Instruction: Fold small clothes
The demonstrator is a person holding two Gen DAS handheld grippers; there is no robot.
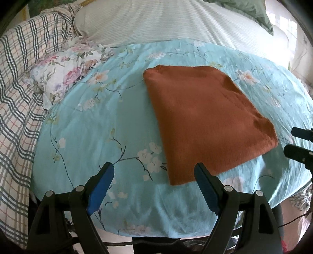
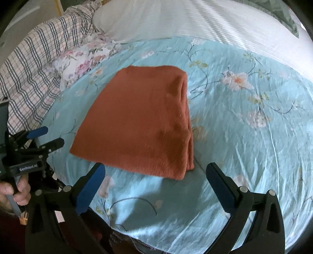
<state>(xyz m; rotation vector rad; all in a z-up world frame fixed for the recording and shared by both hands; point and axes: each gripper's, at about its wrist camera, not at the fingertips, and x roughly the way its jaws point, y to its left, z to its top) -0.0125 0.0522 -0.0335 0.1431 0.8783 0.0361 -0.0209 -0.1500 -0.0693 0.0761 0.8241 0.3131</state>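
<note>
A rust-orange knit garment (image 1: 203,117) lies folded into a flat rectangle on a light blue floral cover (image 1: 93,125); it also shows in the right wrist view (image 2: 140,123), its stacked folded edges on the right side. My left gripper (image 1: 154,168) is open and empty, hovering at the garment's near left corner. My right gripper (image 2: 155,168) is open and empty, just short of the garment's near edge. The right gripper's fingers (image 1: 299,142) show at the right edge of the left wrist view. The left gripper (image 2: 46,136) shows at the left of the right wrist view.
A floral pillow (image 1: 64,74) lies at the far left of the cover. A plaid blanket (image 1: 17,97) is bunched along the left side. A white ribbed bedspread (image 1: 176,21) and a green pillow (image 1: 252,11) lie beyond the cover.
</note>
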